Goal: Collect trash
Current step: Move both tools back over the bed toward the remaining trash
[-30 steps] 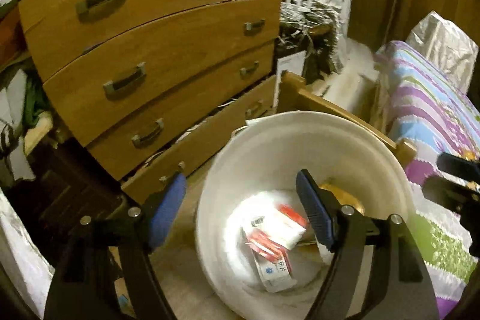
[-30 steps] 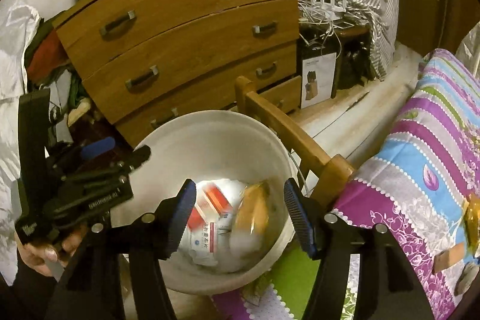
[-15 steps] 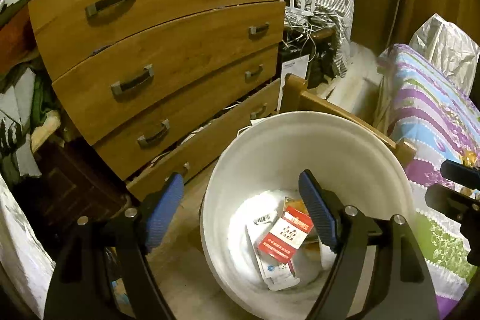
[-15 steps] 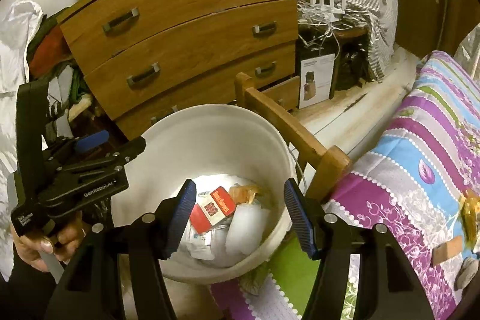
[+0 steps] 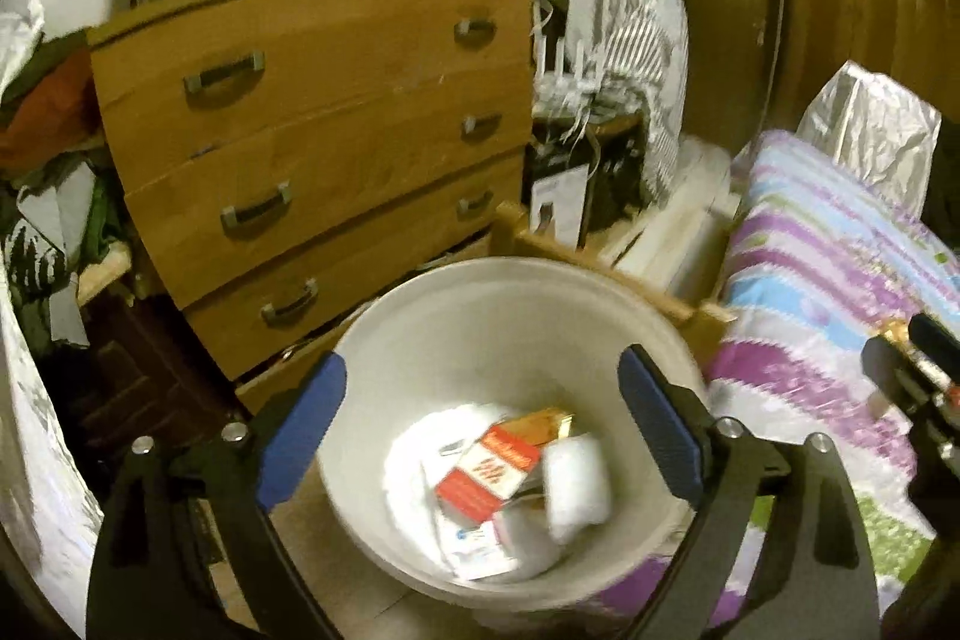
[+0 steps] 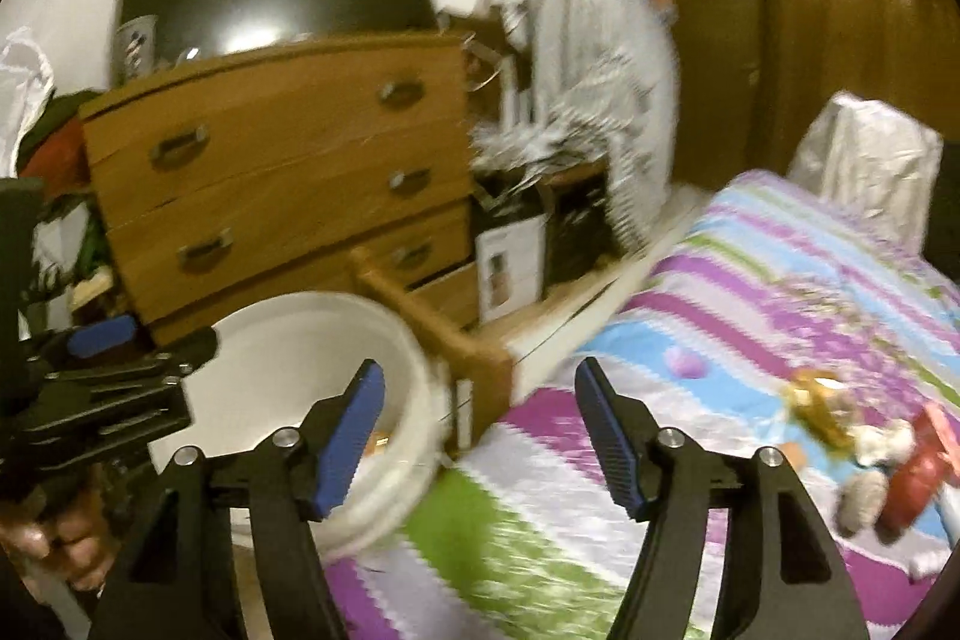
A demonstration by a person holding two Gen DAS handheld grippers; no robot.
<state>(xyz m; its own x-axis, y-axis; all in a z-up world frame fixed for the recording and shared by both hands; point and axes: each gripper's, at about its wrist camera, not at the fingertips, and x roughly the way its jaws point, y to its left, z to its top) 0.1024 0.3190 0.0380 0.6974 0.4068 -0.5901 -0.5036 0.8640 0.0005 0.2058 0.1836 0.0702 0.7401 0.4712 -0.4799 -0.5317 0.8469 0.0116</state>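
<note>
The left gripper (image 5: 480, 436) is hanging over the white bucket (image 5: 420, 328) with its jaws spread wide and nothing between them; a red box (image 5: 489, 475) and white wads are lying at the bucket's bottom. The right gripper (image 6: 477, 436), jaws also apart and empty, is pointing across the bed (image 6: 750, 280). More trash (image 6: 852, 436) is sitting near the bed's right edge. I'd say the right gripper should be lining up squarely over one piece, then closing gently so the blanket isn't pinched.
</note>
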